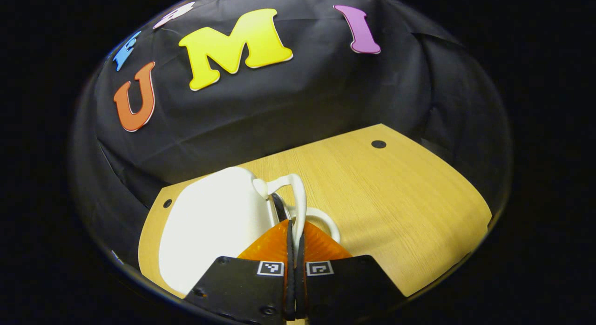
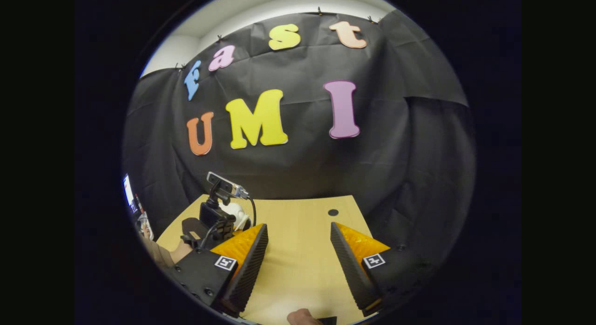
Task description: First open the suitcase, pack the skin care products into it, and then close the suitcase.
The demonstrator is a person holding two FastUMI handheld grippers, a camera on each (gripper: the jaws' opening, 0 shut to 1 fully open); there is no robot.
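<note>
- Left gripper view: the left tool [image 1: 295,232] is clenched, its two fingers pressed together on the white handle [image 1: 300,201] of the white suitcase [image 1: 214,227]. The loop of the handle rises out from between the fingertips and joins the case near its upper edge.
- The suitcase lies flat at the near left part of the wooden table [image 1: 386,208], close to the booth wall. Its white shell faces up and looks shut; a dark seam beside the handle may be the zipper or the lid gap, too small to tell.
- Right gripper view: the right tool [image 2: 298,243] is released, fingers spread wide with bare table between them, grasping nothing. It hangs above the table, well apart from the suitcase.
- In the same view the left tool's body and camera mount [image 2: 216,213] sit far left, a hand [image 2: 179,253] behind them, and a bit of white case [image 2: 235,212] just past the mount.
- No skin care products are visible to me on the table in these views; where they stand I cannot tell.
- Judgement: the task is at its first step. The handle is gripped, the opening is not yet done. Packing the products and closing the case all remain.
</note>
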